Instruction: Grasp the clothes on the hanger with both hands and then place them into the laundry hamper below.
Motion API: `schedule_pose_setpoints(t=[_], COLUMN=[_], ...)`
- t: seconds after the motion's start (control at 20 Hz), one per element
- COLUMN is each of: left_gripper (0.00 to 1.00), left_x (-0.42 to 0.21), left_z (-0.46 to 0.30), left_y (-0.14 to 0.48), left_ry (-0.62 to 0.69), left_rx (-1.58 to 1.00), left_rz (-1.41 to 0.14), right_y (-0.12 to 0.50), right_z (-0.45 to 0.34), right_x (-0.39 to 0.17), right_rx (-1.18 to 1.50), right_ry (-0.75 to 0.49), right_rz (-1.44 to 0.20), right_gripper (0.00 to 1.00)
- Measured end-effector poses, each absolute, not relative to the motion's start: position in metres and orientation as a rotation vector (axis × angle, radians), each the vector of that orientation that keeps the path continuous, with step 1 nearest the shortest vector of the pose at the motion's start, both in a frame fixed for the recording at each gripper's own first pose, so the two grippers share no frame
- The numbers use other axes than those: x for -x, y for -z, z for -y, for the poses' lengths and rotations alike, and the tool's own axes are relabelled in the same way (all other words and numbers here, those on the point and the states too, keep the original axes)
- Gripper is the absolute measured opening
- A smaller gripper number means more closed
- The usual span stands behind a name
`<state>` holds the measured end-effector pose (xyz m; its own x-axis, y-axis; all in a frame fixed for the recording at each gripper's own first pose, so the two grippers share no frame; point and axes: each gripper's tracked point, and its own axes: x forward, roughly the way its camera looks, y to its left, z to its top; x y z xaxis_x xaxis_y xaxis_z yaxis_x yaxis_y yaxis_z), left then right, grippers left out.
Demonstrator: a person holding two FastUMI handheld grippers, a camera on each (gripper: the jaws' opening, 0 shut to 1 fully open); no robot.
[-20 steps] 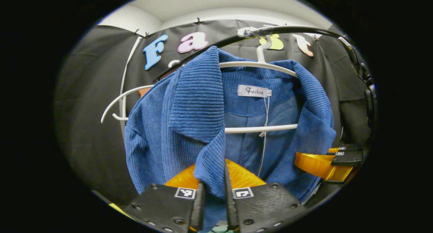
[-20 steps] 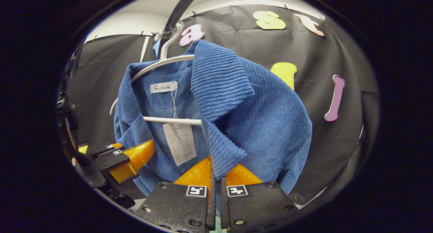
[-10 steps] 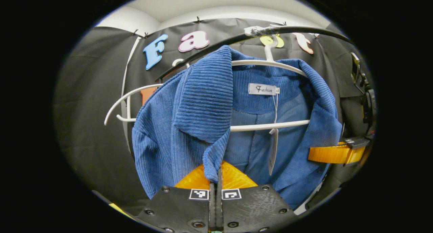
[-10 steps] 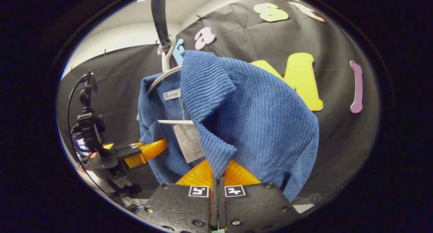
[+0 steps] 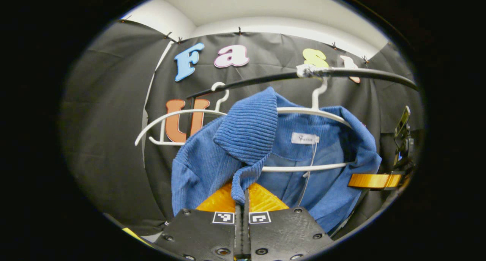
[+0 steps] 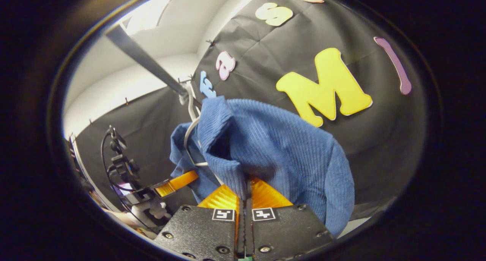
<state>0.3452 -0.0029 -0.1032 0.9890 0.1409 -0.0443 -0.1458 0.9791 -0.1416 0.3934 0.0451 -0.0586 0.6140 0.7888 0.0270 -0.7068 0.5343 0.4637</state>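
A blue corduroy jacket (image 5: 212, 166) hangs partly off a white hanger (image 5: 303, 111) on a black rail (image 5: 341, 73). My left gripper (image 5: 242, 192) is shut on the tip of one lapel, and that shoulder has slid off the hanger's arm. In the right gripper view the jacket (image 6: 273, 147) bunches towards me, with my right gripper (image 6: 245, 185) shut on the other lapel. The hanger (image 6: 190, 136) is still hooked on the rail (image 6: 148, 62). The right gripper's orange fingers (image 5: 374, 180) show at the jacket's far side, and the left gripper's fingers (image 6: 178, 182) reach in from the left.
A second, bare white hanger (image 5: 163, 120) hangs on the rail to the left of the jacket. A black camera mount on a stand (image 6: 121, 166) rises behind the left gripper. The booth's black cloth wall (image 5: 114, 101) closes in behind.
Both grippers have drawn back and down with the lapels. The jacket has slid lower and away from the hanger, bunching up, and the right view has swung and tilted.
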Motion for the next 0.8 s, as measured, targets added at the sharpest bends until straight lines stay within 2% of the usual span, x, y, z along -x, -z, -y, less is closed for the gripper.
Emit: schedule_pose_setpoints(t=[0.25,0.3,0.35,0.45,0.55,0.6,0.8], left_gripper=[0.00,0.03,0.00,0.00,0.03,0.00,0.00], left_x=[-0.337,-0.337,-0.338,-0.337,-0.334,-0.335,-0.343], left_z=[-0.029,-0.035,-0.040,-0.048,-0.052,-0.058,-0.074], left_y=[0.067,0.060,0.055,0.046,0.039,0.036,0.031], left_ry=[-0.181,-0.185,-0.187,-0.188,-0.186,-0.188,-0.180], left_rx=[0.174,0.180,0.188,0.201,0.201,0.195,0.189], left_rz=[0.045,0.060,0.071,0.095,0.109,0.113,0.104], right_y=[0.022,0.015,0.008,-0.004,-0.014,-0.020,-0.027], right_z=[-0.033,-0.030,-0.025,-0.014,-0.002,0.002,0.016], right_x=[-0.384,-0.386,-0.388,-0.393,-0.403,-0.406,-0.425], right_rx=[-0.610,-0.637,-0.675,-0.758,-0.792,-0.793,-0.738], right_ry=[-1.005,-1.010,-1.017,-1.017,-0.985,-0.961,-0.841], right_rz=[-0.139,-0.127,-0.118,-0.090,-0.049,-0.016,0.075], right_gripper=[0.04,0.04,0.04,0.03,0.04,0.04,0.03])
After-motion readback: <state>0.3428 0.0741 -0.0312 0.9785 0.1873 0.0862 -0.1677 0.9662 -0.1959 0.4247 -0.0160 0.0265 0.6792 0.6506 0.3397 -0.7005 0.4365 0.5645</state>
